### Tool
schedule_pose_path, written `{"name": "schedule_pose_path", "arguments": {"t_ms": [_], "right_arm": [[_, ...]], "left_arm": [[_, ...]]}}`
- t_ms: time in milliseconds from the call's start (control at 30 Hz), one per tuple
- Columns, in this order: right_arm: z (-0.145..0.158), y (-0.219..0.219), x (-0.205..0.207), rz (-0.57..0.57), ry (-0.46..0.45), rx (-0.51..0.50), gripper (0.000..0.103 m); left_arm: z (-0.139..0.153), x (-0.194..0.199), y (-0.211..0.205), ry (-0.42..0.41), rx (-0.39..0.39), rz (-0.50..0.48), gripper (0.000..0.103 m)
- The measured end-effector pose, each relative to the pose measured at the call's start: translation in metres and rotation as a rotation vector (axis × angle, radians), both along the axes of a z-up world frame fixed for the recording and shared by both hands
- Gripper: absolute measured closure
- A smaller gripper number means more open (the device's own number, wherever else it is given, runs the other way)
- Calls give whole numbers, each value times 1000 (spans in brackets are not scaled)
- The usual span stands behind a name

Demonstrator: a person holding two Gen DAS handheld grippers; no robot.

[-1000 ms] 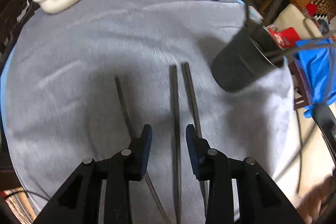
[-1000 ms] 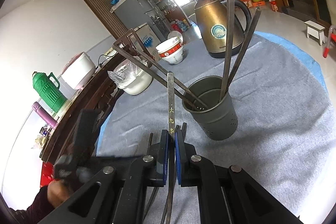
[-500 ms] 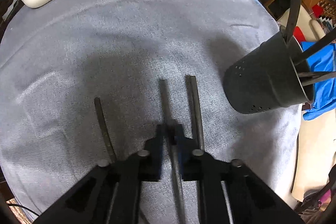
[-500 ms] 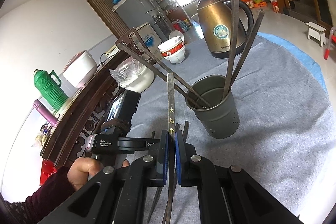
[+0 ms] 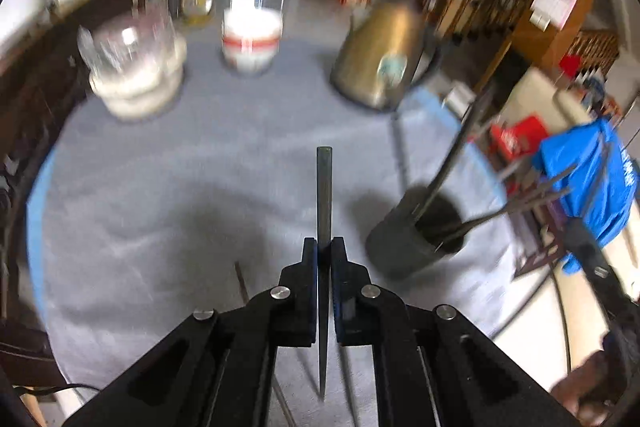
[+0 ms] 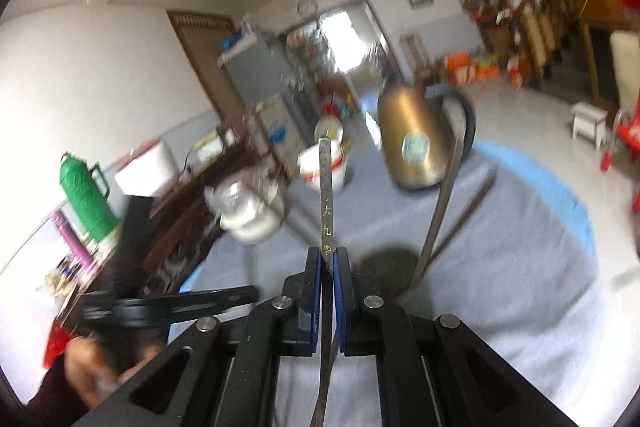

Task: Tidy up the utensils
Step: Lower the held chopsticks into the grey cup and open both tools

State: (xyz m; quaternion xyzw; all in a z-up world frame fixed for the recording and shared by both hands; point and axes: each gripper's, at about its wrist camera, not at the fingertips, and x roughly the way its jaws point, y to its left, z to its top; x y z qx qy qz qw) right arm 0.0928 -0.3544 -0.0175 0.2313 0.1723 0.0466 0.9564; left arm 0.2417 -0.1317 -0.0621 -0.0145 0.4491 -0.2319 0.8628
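1. Left gripper [image 5: 324,247]: jaws pressed together on a dark chopstick [image 5: 324,187]. The stick runs straight ahead from between the pads, its blunt end forward; its tapered tip hangs back below the jaws, clear of the cloth.
2. Right gripper [image 6: 327,259]: jaws clamped on a second chopstick [image 6: 326,195] with gold characters near the pads. It points forward and upward from the jaws.
3. Chopstick holder [image 5: 416,235]: a dark cylinder ahead and to the right of the left gripper, standing on the grey tablecloth [image 5: 180,179]. Several chopsticks lean out of it toward the right.
4. Loose chopsticks [image 5: 241,279] lie on the cloth under and just left of the left gripper.
5. Farther ahead: gold kettle [image 5: 384,59], red-banded bowls [image 5: 250,39], white lidded pot [image 5: 136,75].
6. Right wrist view: a person's hand [image 6: 96,367] low at left grips the other tool's handle; blurred.
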Motion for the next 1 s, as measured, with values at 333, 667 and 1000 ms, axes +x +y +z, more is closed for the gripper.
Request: {"name": "schedule_pose_path", "arguments": {"t_ms": [333, 667, 1000], "right_arm": [[41, -9, -23, -288, -300, -63, 96], [42, -2, -4, -435, -349, -92, 96], [15, 15, 27, -375, -254, -174, 96]], "left_arm": [[108, -45, 12, -241, -153, 28, 96], [127, -61, -6, -282, -188, -6, 96], [125, -66, -32, -365, -184, 18, 97]]}}
